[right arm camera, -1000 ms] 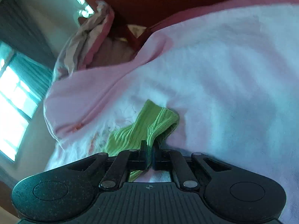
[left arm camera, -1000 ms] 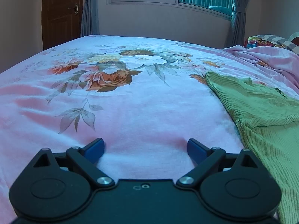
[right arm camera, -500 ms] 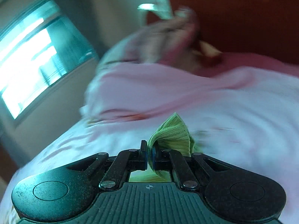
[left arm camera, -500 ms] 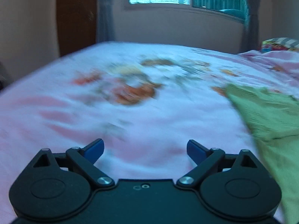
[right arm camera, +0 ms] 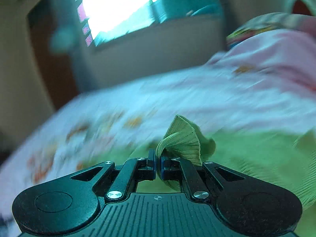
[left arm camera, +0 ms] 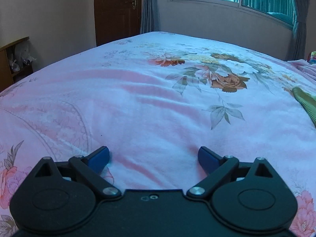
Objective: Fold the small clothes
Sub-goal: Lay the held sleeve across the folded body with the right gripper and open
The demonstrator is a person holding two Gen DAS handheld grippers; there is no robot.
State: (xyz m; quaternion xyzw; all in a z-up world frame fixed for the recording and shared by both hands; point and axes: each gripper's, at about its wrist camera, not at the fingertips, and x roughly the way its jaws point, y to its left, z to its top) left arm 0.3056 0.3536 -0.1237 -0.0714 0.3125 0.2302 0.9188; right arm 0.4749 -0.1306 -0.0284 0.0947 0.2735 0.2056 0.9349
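Floral bedspread (left arm camera: 150, 106) under spread left gripper (left arm camera: 153, 155); right gripper (right arm camera: 157, 165) clenched on green ribbed garment (right arm camera: 182, 140).

Ahead of the left claw (left arm camera: 153, 155), whose blue fingers stand wide apart, the floral bedspread (left arm camera: 150, 106) lies flat and open right across to the bed's far edge, with only shallow wrinkles on it. The one thing on that stretch is the green ribbed garment (left arm camera: 305, 102), at the right edge and well apart from the claw. Beyond the bed stand a wooden door (left arm camera: 116, 9), curtains (left arm camera: 149, 6) and a low shelf (left arm camera: 11, 59) at the left. The right claw (right arm camera: 157, 165) has green cloth bunched directly before it; the rest there is blurred.
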